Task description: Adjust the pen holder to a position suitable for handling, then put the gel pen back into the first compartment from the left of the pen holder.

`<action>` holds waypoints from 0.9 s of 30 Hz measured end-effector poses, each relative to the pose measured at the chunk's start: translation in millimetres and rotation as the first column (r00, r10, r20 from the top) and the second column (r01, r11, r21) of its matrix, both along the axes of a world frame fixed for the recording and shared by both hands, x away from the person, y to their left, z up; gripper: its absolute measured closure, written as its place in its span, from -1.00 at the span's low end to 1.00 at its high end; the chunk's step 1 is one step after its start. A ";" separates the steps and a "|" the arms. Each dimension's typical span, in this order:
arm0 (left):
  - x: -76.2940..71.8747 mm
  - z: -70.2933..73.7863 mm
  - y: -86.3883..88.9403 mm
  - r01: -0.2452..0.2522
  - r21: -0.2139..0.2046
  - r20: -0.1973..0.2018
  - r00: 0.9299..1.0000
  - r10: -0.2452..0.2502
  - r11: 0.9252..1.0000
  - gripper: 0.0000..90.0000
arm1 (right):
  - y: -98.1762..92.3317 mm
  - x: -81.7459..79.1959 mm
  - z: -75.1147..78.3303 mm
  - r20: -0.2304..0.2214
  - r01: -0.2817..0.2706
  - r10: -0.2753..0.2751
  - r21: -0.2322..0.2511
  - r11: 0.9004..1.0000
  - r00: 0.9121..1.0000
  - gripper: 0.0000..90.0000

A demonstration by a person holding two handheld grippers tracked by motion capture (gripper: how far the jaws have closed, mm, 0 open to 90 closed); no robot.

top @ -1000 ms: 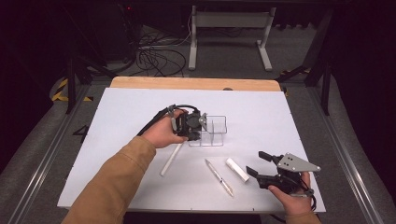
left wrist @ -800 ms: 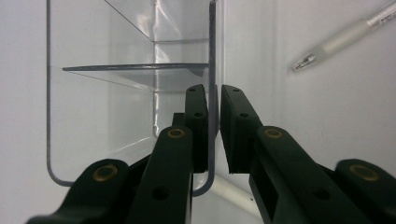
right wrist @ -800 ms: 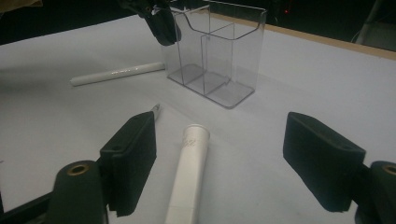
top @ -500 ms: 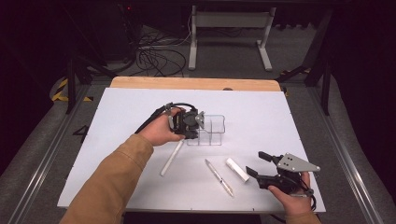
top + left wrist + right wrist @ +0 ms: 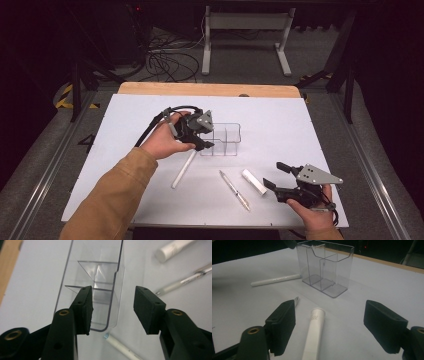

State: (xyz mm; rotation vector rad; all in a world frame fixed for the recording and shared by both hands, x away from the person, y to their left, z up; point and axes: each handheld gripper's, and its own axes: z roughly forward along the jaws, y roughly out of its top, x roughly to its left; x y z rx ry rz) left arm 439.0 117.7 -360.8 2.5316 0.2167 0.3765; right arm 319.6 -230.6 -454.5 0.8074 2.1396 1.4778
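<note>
No legible writing anywhere; faint marks on the short white tube (image 5: 313, 336), too blurred to read. Clear plastic organizer (image 5: 226, 140) upright mid-table, three compartments, all bare. Left gripper (image 5: 206, 145) at its left end, jaws just opened, astride the near wall without pressing. Long white marker (image 5: 183, 169) just nearer, slim pen (image 5: 235, 190) right of it. Right gripper (image 5: 272, 176) near right, jaws wide, nothing gripped.

No lettering can be read; faint print on the short white tube (image 5: 313, 337) is too blurred.
</note>
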 end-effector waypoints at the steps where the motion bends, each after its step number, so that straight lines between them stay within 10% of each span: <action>1: -3.5 2.1 3.1 -0.008 -0.025 0.004 1.000 0.008 1.000 0.05 | 0.5 0.0 0.2 0.002 -0.002 0.002 -0.001 1.000 1.000 -0.42; 10: -22.3 10.1 25.3 -0.074 -0.137 0.010 0.997 0.076 0.988 -0.14 | 2.8 -0.5 4.4 0.013 0.005 -0.005 -0.002 1.000 1.000 -0.45; 20: -63.7 -1.7 54.3 -0.161 -0.285 0.017 0.985 0.173 0.945 -0.23 | 4.3 -1.0 11.5 0.026 -0.001 0.001 -0.013 1.000 1.000 -0.51; 27: -95.2 -19.0 79.9 -0.246 -0.409 -0.032 0.966 0.255 0.879 -0.29 | 6.9 0.3 13.5 0.023 -0.003 0.004 -0.029 1.000 1.000 -0.63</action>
